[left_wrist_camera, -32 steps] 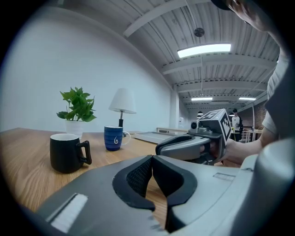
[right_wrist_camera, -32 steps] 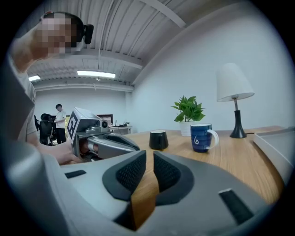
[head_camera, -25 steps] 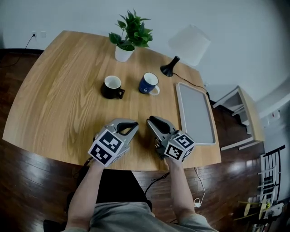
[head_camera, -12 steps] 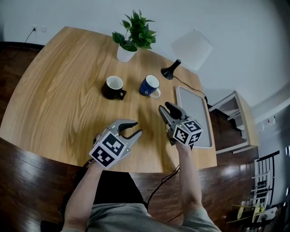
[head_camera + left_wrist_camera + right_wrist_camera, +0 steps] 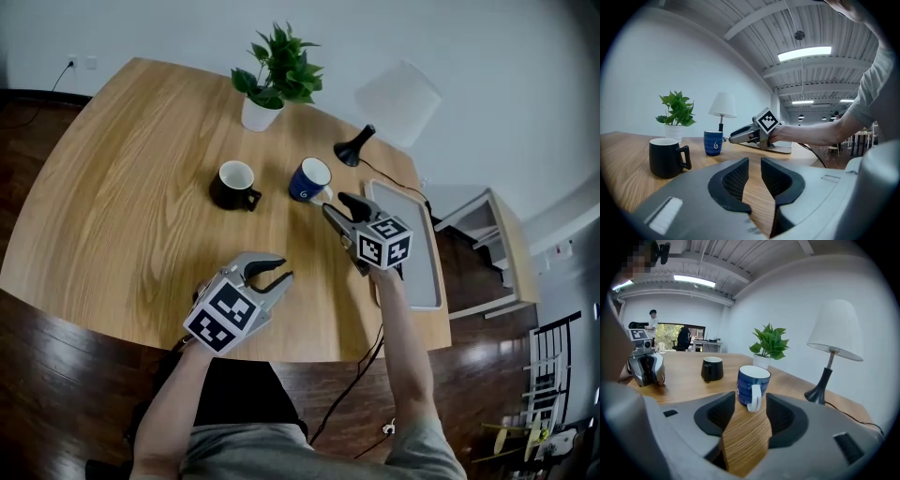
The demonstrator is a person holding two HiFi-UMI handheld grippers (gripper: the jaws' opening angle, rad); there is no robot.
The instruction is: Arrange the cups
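Observation:
Two cups stand on the wooden table (image 5: pixel 131 197): a black cup (image 5: pixel 232 184) (image 5: pixel 665 157) (image 5: pixel 712 368) and, to its right, a blue cup (image 5: pixel 309 178) (image 5: pixel 713 142) (image 5: pixel 752 383) with a white handle. My right gripper (image 5: pixel 339 208) (image 5: pixel 750 413) points at the blue cup's handle from just short of it. Its jaws are opening, with only bare table between them. My left gripper (image 5: pixel 279 270) (image 5: pixel 754 168) hovers near the table's front edge, well back from both cups. Its jaws are closing a little and hold nothing.
A potted plant (image 5: pixel 267 89) stands behind the cups. A lamp (image 5: pixel 394 94) with a black base (image 5: pixel 349 145) is at the back right. A grey tray (image 5: pixel 405 239) lies along the right edge, beside my right arm. A low shelf (image 5: pixel 497 244) stands off the table's right side.
My right gripper has travelled from the front edge up towards the blue cup and spread its jaws. The left gripper stayed put, its jaws going from shut to parted.

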